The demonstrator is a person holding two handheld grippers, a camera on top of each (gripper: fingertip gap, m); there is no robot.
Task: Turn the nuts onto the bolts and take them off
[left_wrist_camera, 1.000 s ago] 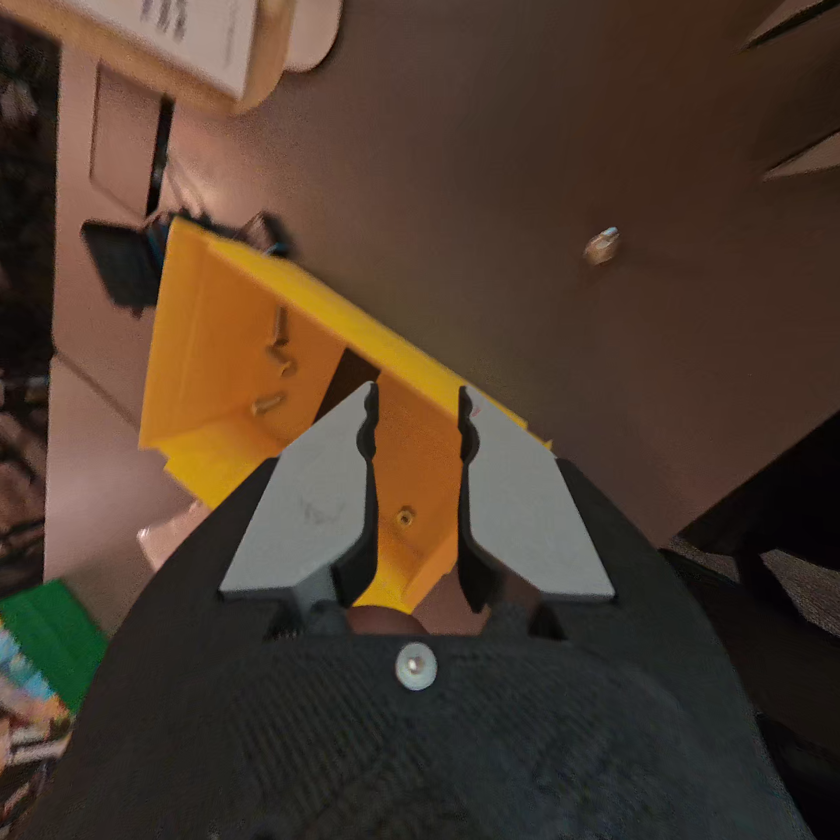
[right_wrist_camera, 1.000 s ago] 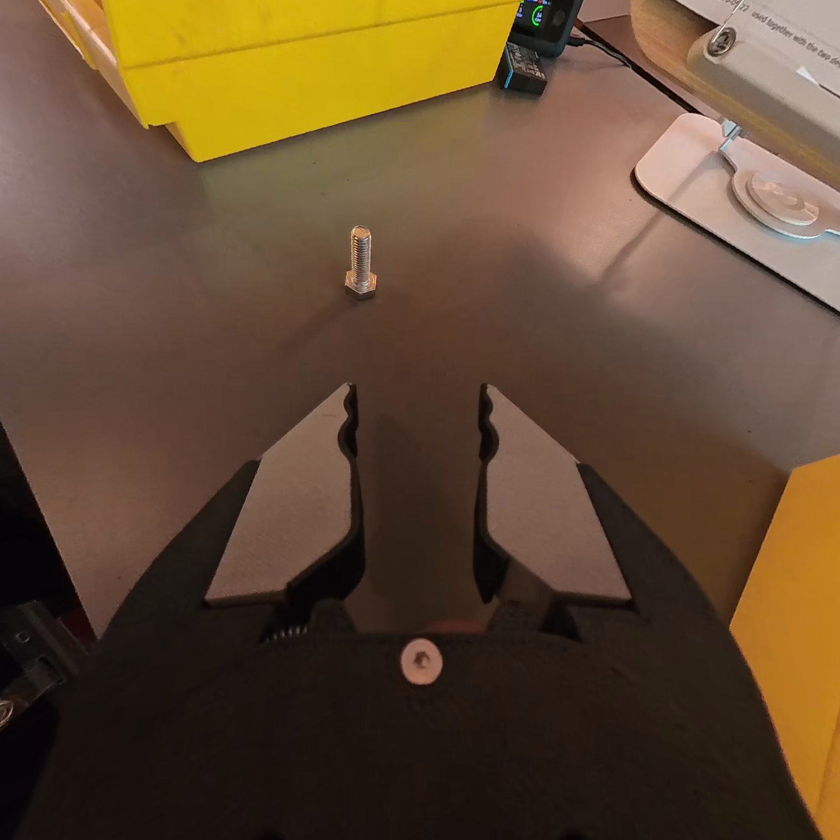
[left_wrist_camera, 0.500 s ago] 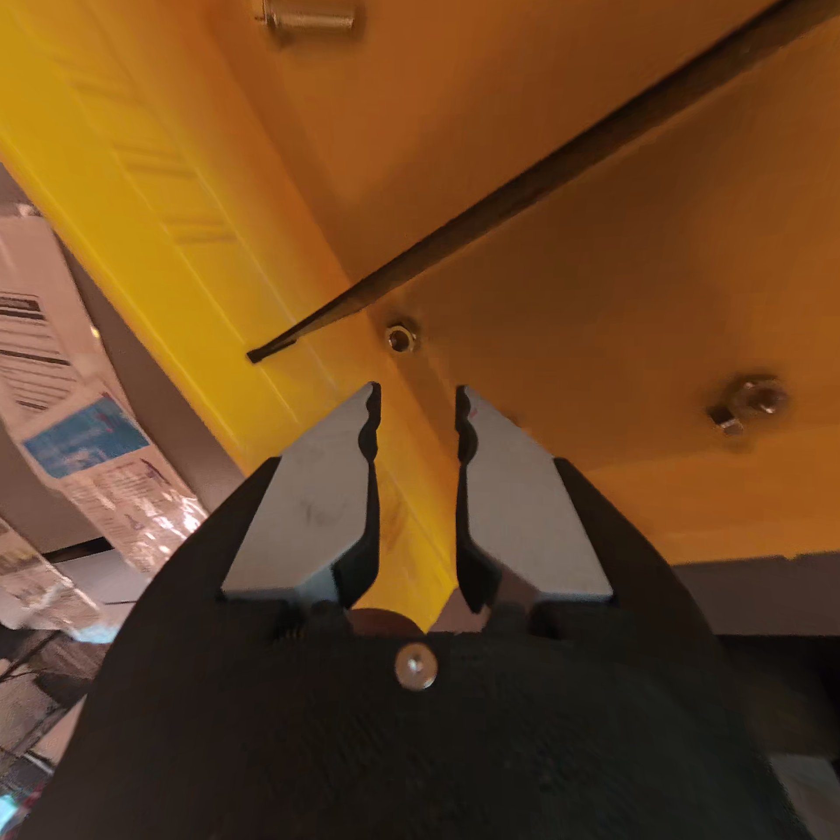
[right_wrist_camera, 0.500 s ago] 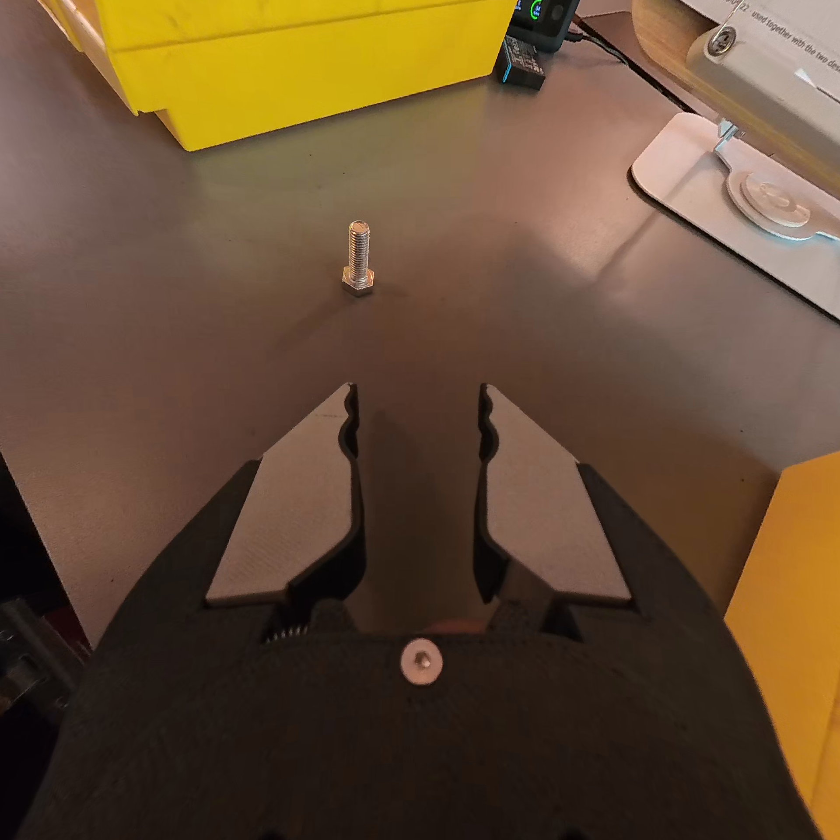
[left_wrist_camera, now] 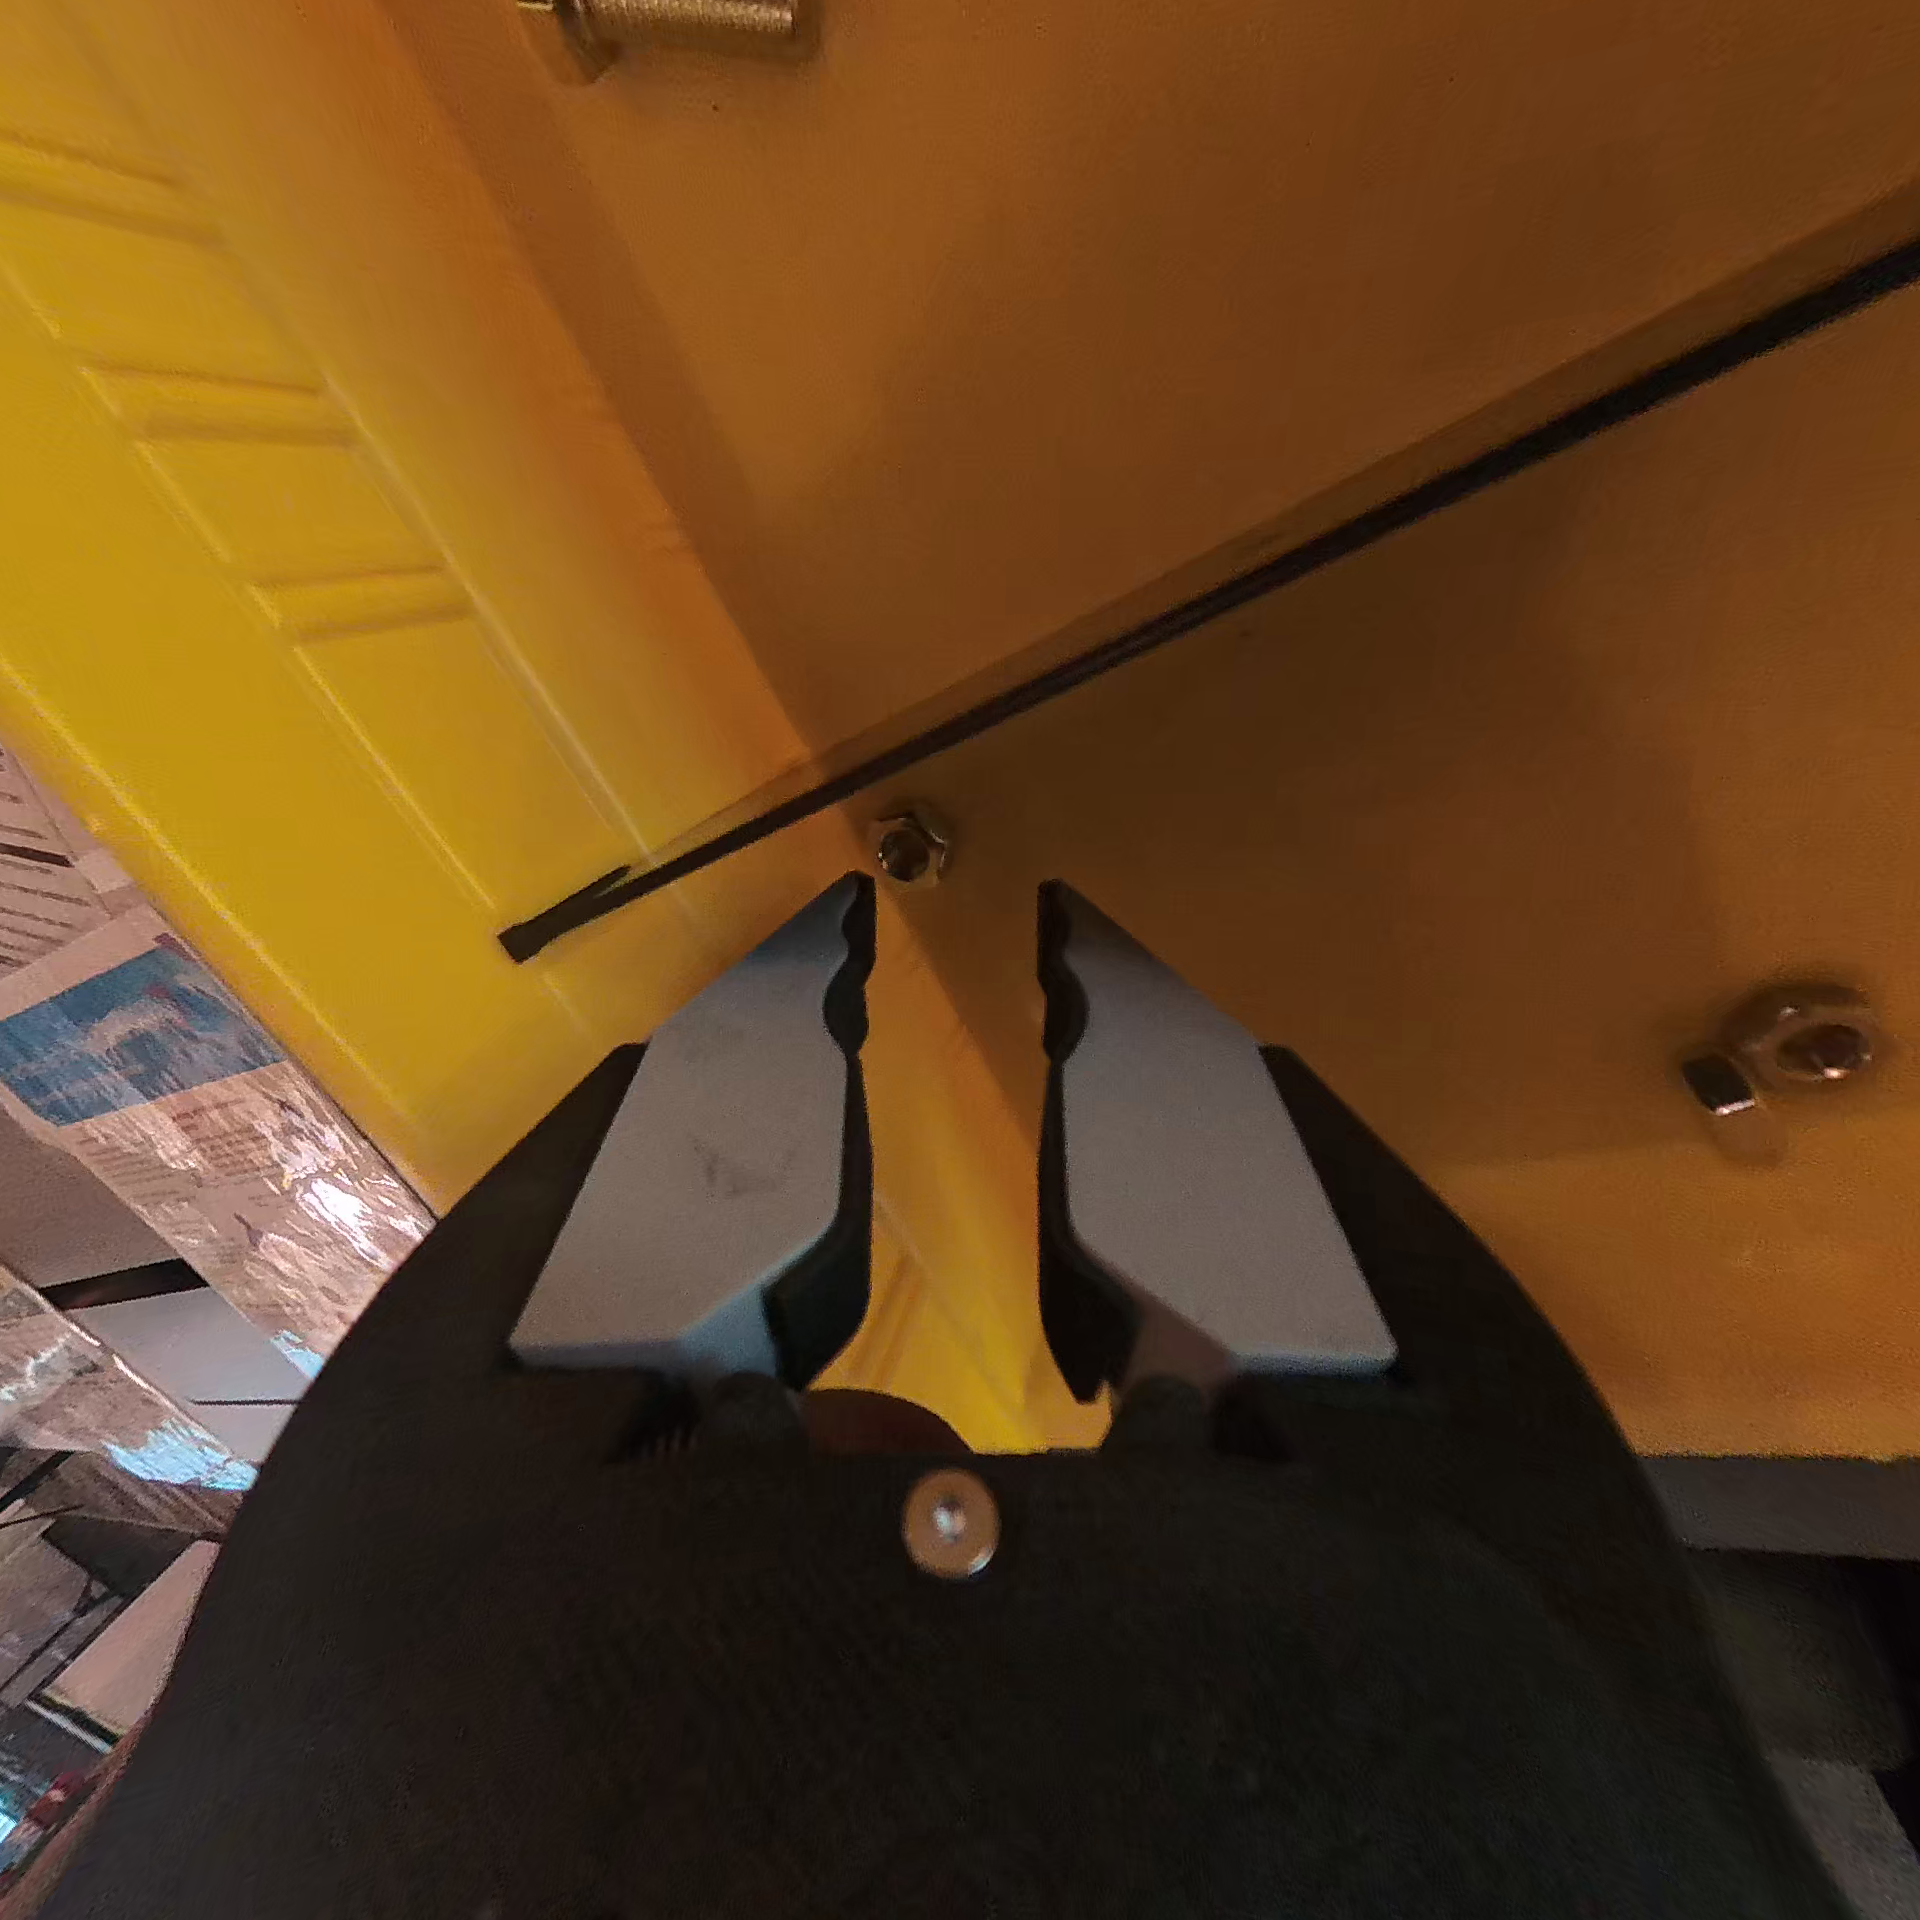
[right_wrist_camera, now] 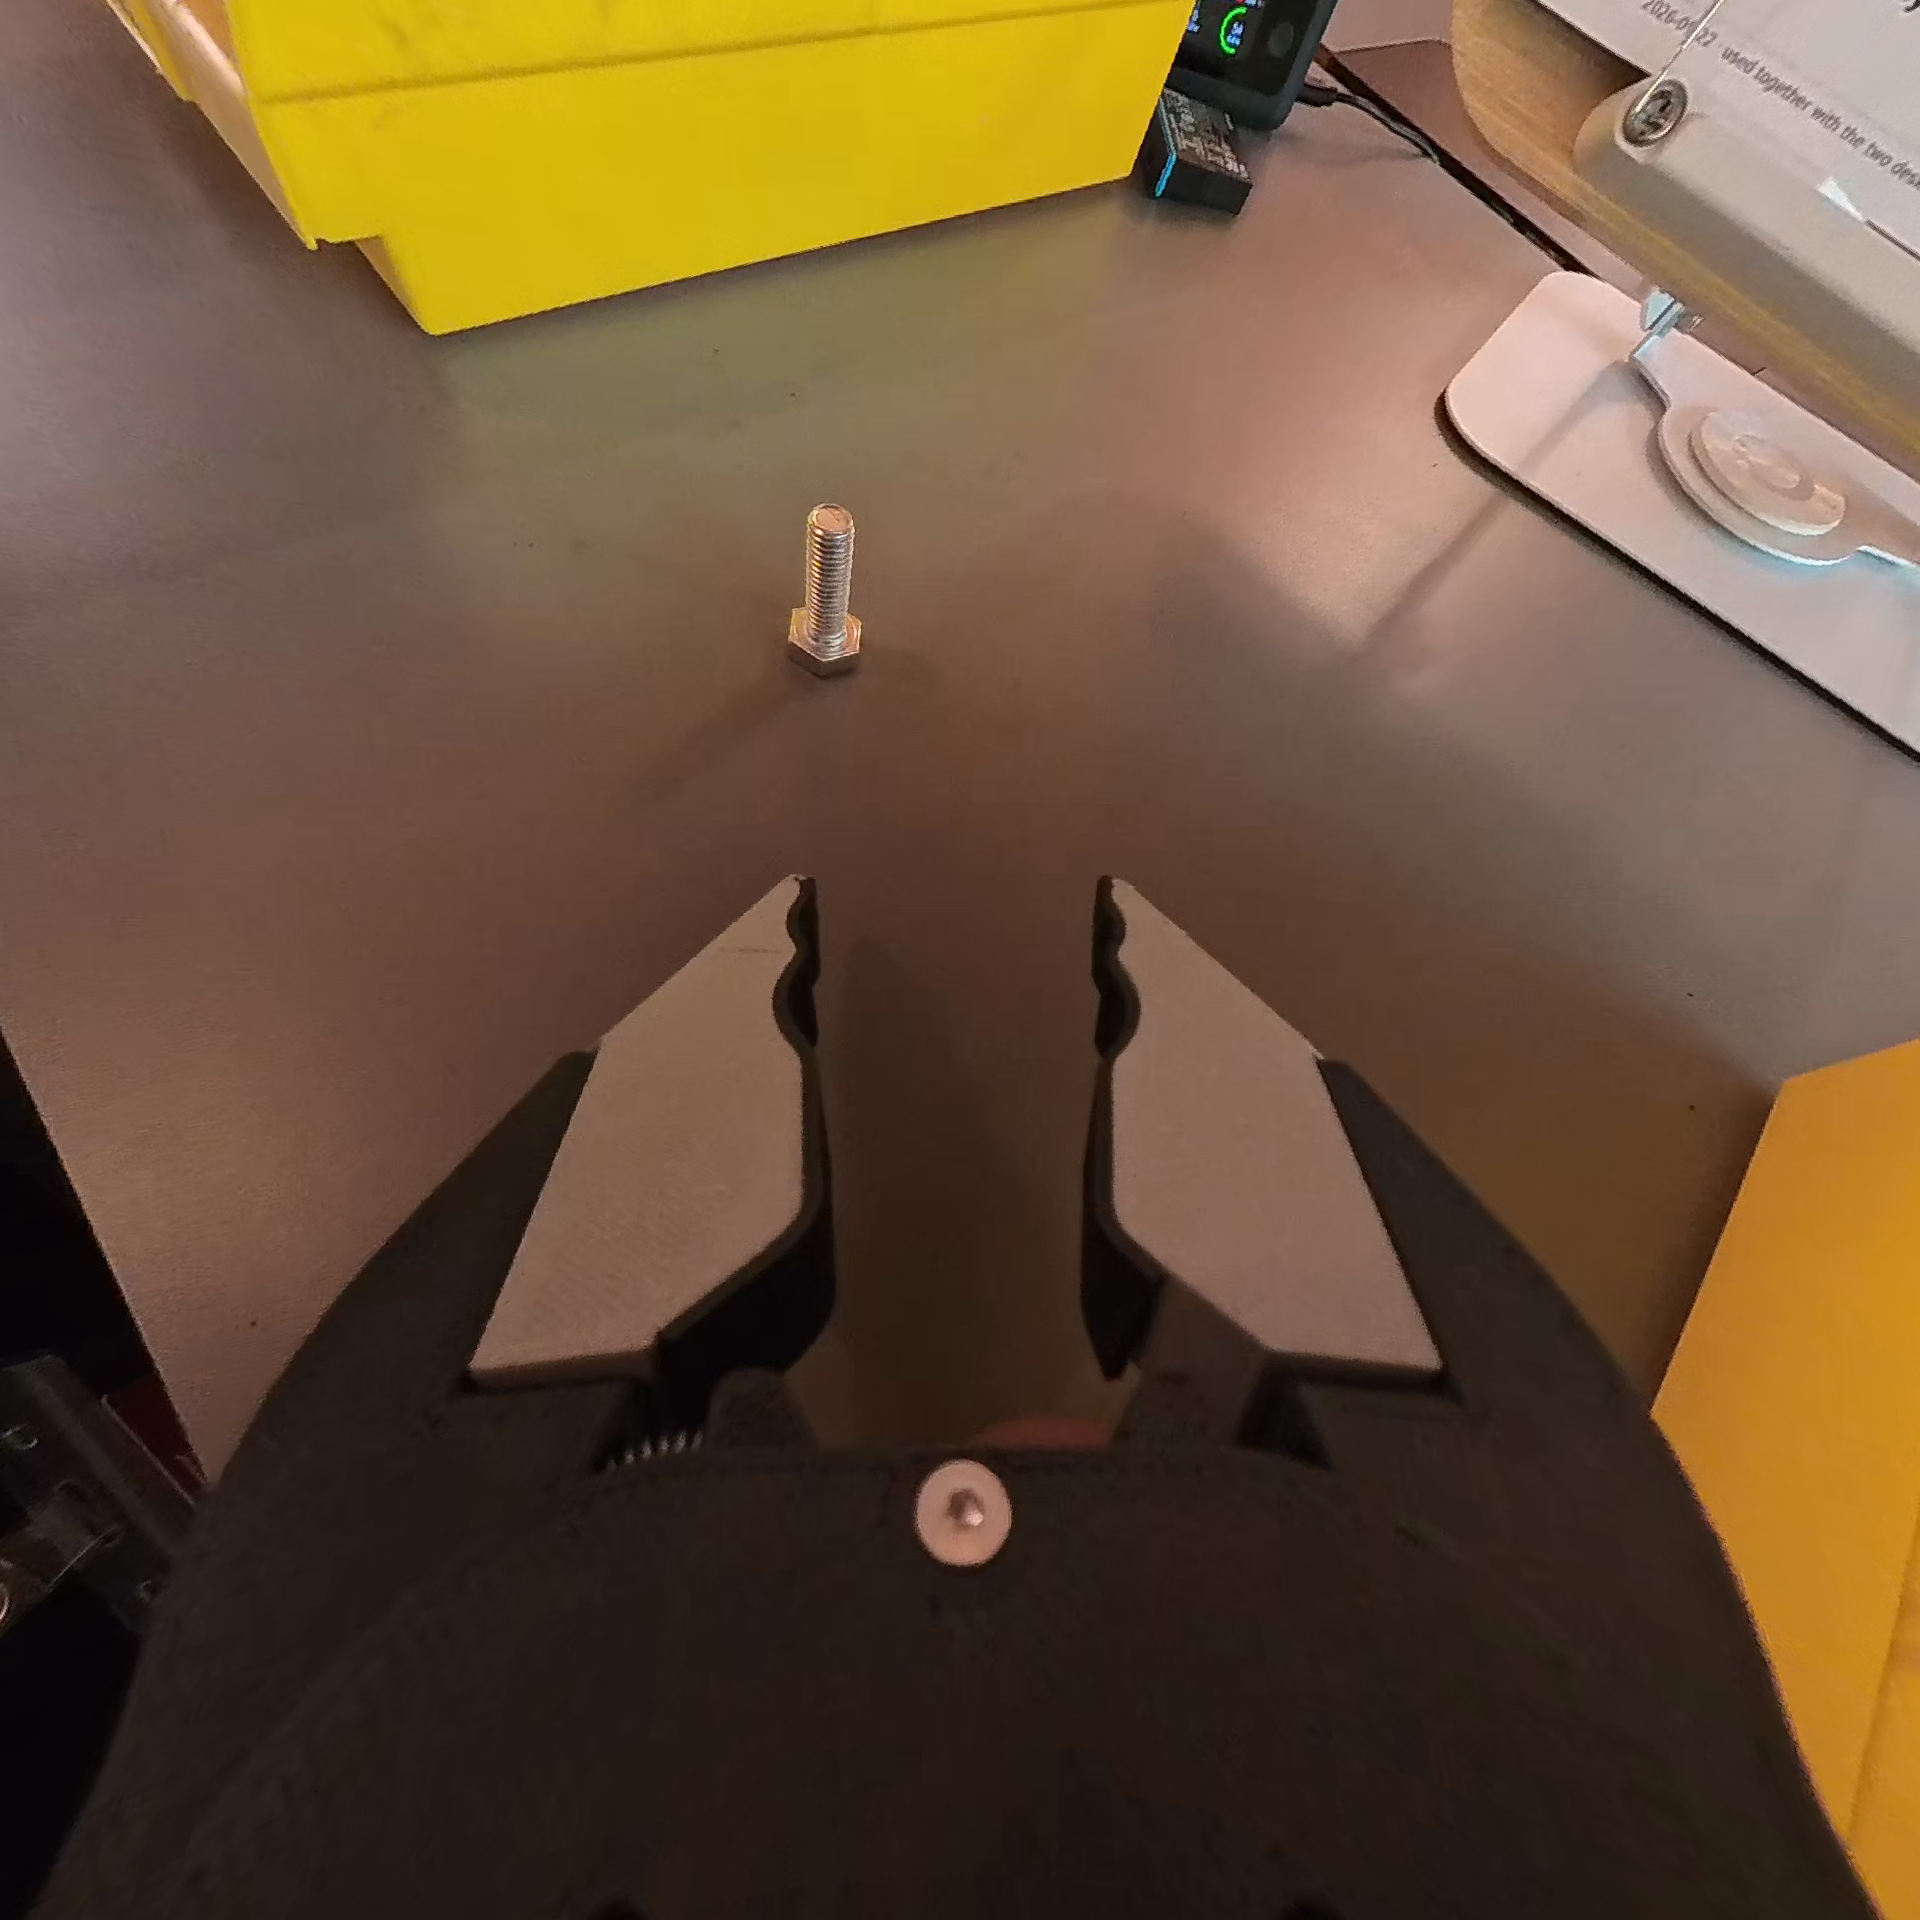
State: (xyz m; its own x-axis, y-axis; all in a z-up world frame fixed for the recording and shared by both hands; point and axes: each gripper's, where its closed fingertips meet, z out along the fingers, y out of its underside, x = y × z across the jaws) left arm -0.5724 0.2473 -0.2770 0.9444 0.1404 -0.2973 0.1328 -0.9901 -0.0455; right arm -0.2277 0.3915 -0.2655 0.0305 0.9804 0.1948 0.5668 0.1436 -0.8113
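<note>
1. Reaching into the yellow plastic bin, your left gripper has its jaws spread and empty, the small silver hex nut just off its 11 o'clock fingertip.
2. Your right gripper, jaws spread and empty, hovers over the grey table; the upright silver hex bolt stands at 12 o'clock, apart.

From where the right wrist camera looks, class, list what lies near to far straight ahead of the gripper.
right gripper → upright bolt on the table → yellow bin
</note>
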